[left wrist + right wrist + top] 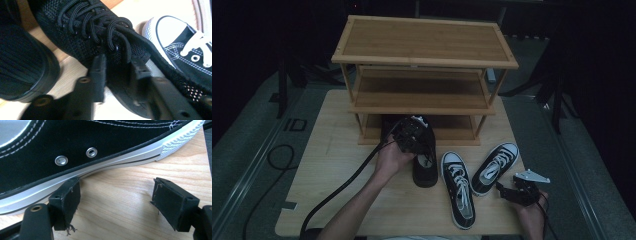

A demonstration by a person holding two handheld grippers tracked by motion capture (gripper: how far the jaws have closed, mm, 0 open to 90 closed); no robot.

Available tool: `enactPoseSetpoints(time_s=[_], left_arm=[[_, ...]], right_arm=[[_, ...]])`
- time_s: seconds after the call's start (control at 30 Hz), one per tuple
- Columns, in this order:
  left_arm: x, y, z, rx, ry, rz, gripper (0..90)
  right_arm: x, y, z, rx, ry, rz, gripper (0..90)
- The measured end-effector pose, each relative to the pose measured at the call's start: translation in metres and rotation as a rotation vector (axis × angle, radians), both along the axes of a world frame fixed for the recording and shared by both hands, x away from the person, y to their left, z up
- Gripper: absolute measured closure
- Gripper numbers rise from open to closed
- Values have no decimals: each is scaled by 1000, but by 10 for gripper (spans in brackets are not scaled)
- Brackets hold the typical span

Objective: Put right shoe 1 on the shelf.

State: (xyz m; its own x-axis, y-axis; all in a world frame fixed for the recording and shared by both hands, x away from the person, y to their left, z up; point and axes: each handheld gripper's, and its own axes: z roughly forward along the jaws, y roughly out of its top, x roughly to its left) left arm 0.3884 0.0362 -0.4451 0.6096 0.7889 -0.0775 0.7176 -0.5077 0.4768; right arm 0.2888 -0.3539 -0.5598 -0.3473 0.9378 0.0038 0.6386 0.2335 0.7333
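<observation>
On the worktop [337, 165], before the bamboo shoe rack [422, 60]: black knit shoe [424, 160], tongue clamped in left gripper [117, 70] jaws; right gripper [116, 200] jaws spread, unladen, beside black-and-white canvas sneaker [75, 150]

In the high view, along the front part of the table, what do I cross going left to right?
Left gripper over the black shoe → black-and-white sneaker lying straight → second black-and-white sneaker, angled → right gripper, jaws open, beside that sneaker's heel.
</observation>
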Motion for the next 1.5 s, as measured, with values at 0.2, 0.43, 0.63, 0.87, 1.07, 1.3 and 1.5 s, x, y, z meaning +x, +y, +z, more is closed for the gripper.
enactPoseSetpoints(time_s=[0.2,0.43,0.63,0.87,1.07,1.3,1.5], left_arm=[[6,4,1,-4,-53,64,879],[21,15,6,-37,-106,151,882],[26,18,7,-54,-149,206,883],[27,23,9,-78,-174,258,883],[26,29,10,-58,-199,292,882],[26,34,-1,-9,-176,279,877],[23,35,-2,6,-171,240,859]], right_arm=[[0,0,0,0,0,0,225],[0,0,0,0,0,0,224],[0,0,0,0,0,0,224],[0,0,0,0,0,0,224],[0,0,0,0,0,0,224],[0,0,0,0,0,0,224],[0,0,0,0,0,0,224]])
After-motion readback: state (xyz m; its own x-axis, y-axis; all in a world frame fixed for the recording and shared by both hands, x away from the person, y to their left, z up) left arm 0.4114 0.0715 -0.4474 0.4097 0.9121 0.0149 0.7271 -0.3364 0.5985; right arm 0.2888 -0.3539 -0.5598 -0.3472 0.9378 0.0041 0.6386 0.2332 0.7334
